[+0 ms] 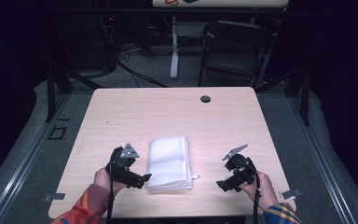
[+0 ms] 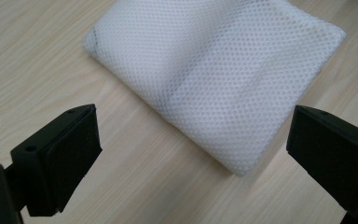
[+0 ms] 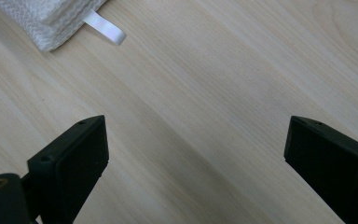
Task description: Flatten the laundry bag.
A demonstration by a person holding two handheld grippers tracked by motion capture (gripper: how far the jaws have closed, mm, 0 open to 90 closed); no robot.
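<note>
Two grippers — left gripper (image 1: 142, 178), right gripper (image 1: 223, 184) — gape wide, holding nothing, flanking one folded mesh cloth (image 1: 169, 162).

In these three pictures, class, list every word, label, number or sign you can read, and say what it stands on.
None can be read.
The small white ribbon tab at the edge of the folded white mesh cloth is blank.
The pale wooden table bears no print.
The open black left gripper and right gripper show no marking.
</note>
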